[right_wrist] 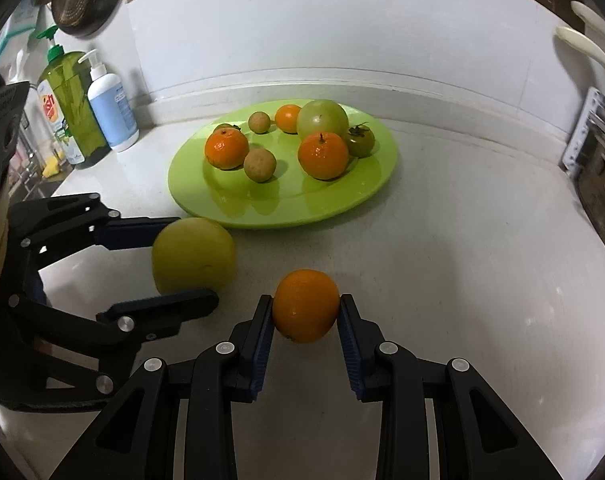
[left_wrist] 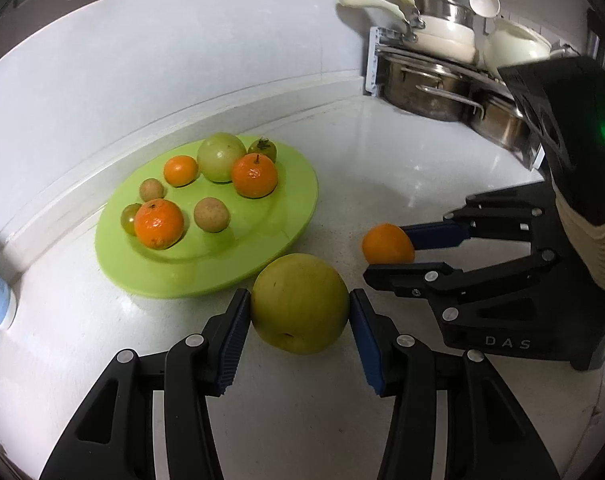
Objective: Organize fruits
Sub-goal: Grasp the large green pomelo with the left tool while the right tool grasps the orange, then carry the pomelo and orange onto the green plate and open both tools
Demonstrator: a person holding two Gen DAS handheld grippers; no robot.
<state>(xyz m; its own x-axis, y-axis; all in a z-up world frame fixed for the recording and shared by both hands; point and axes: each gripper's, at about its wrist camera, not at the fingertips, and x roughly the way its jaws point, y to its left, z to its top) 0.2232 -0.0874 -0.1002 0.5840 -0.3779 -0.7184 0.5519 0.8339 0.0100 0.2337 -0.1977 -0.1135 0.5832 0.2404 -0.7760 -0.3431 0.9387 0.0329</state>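
Note:
A yellow-green apple (left_wrist: 300,303) rests on the white counter just in front of the green plate (left_wrist: 286,216), and my left gripper (left_wrist: 299,312) is shut on it, one blue pad on each side. To its right my right gripper (left_wrist: 386,258) is shut on a small orange (left_wrist: 387,245). In the right wrist view the orange (right_wrist: 305,306) sits between the pads of the right gripper (right_wrist: 305,314), with the apple (right_wrist: 192,255) and left gripper (right_wrist: 170,260) at the left. The plate (right_wrist: 366,196) carries several oranges, green fruits and small brown fruits.
Stacked pots and pans (left_wrist: 442,64) fill a rack at the back right. Soap bottles (right_wrist: 98,104) stand at the back left by the wall. Bare counter lies to the right of the plate (right_wrist: 462,240).

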